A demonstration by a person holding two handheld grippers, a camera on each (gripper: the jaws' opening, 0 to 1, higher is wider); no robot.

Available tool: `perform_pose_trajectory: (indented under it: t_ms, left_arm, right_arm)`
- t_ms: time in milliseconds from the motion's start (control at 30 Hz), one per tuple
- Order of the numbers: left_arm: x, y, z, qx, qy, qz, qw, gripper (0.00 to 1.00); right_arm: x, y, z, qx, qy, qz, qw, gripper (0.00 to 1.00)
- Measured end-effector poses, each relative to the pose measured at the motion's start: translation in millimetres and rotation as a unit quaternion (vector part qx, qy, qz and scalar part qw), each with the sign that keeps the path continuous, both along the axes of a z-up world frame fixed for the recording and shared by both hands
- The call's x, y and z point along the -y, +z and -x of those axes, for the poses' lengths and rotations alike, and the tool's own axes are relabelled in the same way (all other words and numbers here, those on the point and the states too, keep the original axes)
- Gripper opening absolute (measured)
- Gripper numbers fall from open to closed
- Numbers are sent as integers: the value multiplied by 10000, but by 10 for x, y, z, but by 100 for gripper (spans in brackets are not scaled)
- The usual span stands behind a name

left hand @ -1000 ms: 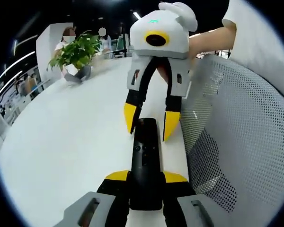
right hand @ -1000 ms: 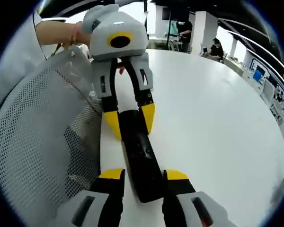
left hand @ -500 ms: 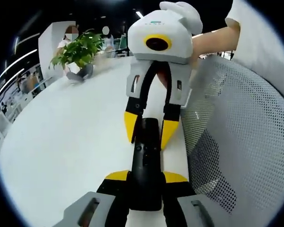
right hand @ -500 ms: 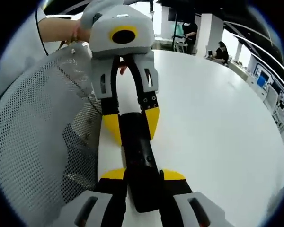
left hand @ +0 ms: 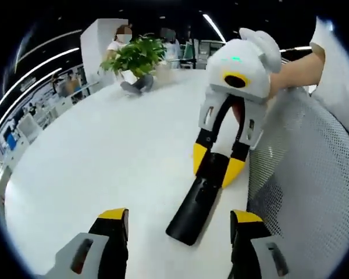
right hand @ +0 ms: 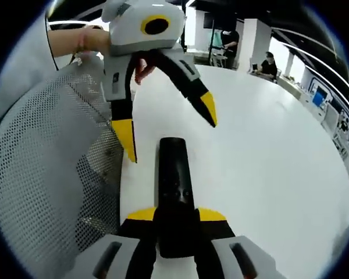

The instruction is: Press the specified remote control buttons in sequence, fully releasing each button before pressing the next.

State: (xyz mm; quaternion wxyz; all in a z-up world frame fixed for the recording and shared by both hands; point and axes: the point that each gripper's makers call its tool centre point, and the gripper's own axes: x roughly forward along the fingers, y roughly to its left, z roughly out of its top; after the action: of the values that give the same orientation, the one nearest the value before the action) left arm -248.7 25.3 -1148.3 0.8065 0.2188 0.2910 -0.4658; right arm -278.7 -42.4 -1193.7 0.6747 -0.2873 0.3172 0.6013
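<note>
A black remote control (right hand: 174,168) lies lengthwise on the white table (right hand: 267,145), buttons up. My right gripper (right hand: 177,214) is shut on its near end in the right gripper view. In the left gripper view the same remote (left hand: 200,195) runs slantwise, with the right gripper (left hand: 217,164) clamped on its far end. My left gripper (left hand: 180,216) stands wide open, its yellow fingertips (left hand: 113,215) well apart on either side of the remote's near end. Seen from the right gripper view, the left gripper (right hand: 167,125) hangs open above and beyond the remote, not touching it.
A grey mesh chair back (left hand: 314,174) (right hand: 46,174) presses against the table edge beside the remote. A potted plant (left hand: 136,58) stands at the table's far side. A person's arm (left hand: 296,64) holds the right gripper. Bare tabletop (left hand: 104,145) stretches away from the chair.
My left gripper has opened, let go of the remote and drawn back. My right gripper has shut on the remote's other end and now holds it alone.
</note>
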Motion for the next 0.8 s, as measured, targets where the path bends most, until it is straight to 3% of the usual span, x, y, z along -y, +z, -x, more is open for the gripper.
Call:
perform_pose_trajectory:
  t_ms: [167,267,400,467,567,733,800]
  left_arm:
    - [-167,322,-48,229,797,705,9941,86]
    - [-241,437,-41,429,971,891,9903,88]
    - [-329,648,-49,719,1333,1345,9793,93]
    - [-392,736,-73,810,1597,1599,9708,93]
    - [-387,846,-14,630,1745,2077,9604,91]
    - [-465,964,24,1065,1891,2062,9541,92]
    - [-529,1049,5,1297,2093,2186,9442,93]
  right_arm:
    - [-5,-4,-1,-9,-50,15,10000,22]
    - [-3,-8,-2,-6,-53,18,10000,22]
    - [-1,-5,-1,-7,-64,-10,10000,22]
    - [-2,-3,1,-11,-74,-16,10000,22]
    - [-3,-2,2,-14,-78,-29,10000,22]
    - [-3,-2,4,-10,-113,-79,9999,22]
    - [-5,0,5,-8,-126,-86,9999,22]
